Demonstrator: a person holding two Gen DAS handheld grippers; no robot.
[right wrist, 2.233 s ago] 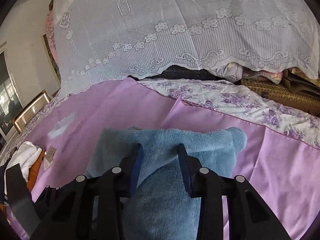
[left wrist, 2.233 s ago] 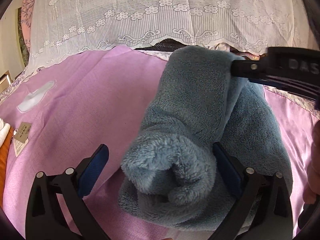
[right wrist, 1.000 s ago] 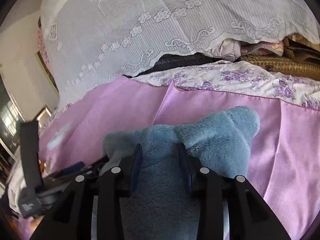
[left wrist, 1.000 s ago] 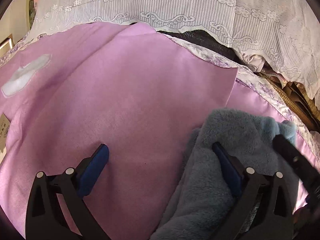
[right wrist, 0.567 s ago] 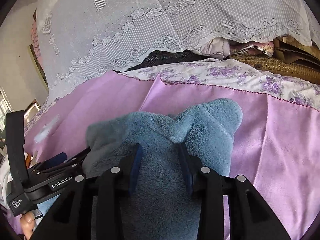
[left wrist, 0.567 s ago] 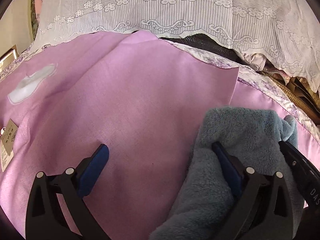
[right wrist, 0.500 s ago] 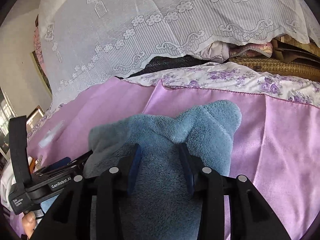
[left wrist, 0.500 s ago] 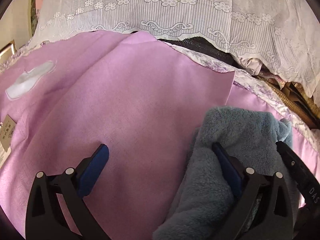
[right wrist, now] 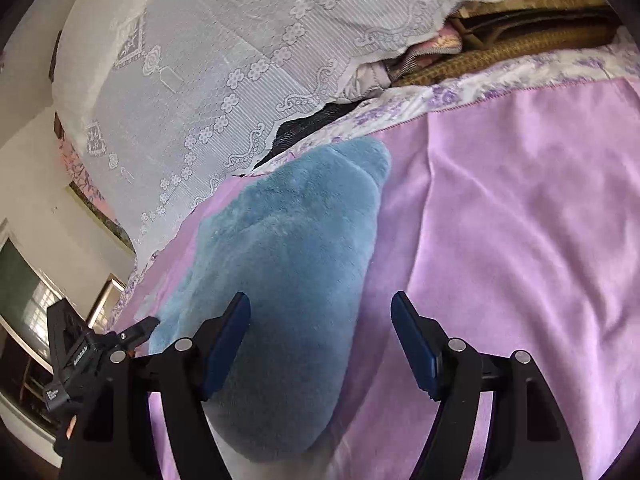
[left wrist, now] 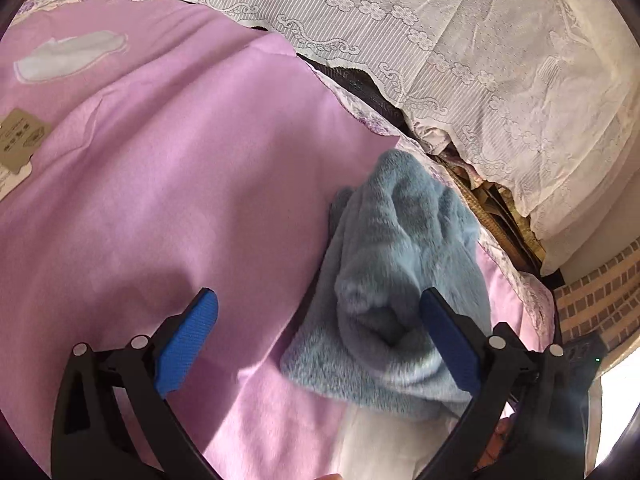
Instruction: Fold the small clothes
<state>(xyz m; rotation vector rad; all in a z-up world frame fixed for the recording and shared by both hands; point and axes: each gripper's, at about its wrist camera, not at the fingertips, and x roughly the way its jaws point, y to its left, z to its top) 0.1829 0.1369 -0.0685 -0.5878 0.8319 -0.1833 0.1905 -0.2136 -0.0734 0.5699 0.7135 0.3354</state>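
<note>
Fleecy blue garment (right wrist: pixel 288 280) lies folded on the bed; right gripper (right wrist: pixel 320 344) jaws opening, left gripper (left wrist: pixel 316 344) jaws wide: withdraw gently, no snagging.

Both fisheye views are bright with daylight and bend straight lines toward a dark, rounded border. In the left wrist view, white glare washes out the corner far right of the pink sheet (left wrist: pixel 192 168), and a soft grey shadow falls across the sheet's near part. The blue fleece garment (left wrist: pixel 404 280) looks slightly smeared with motion blur at its near edge. In the right wrist view, a window (right wrist: pixel 24 300) glows pale at the sheet's left, and the lace cover (right wrist: pixel 240 40) above is evenly lit.
</note>
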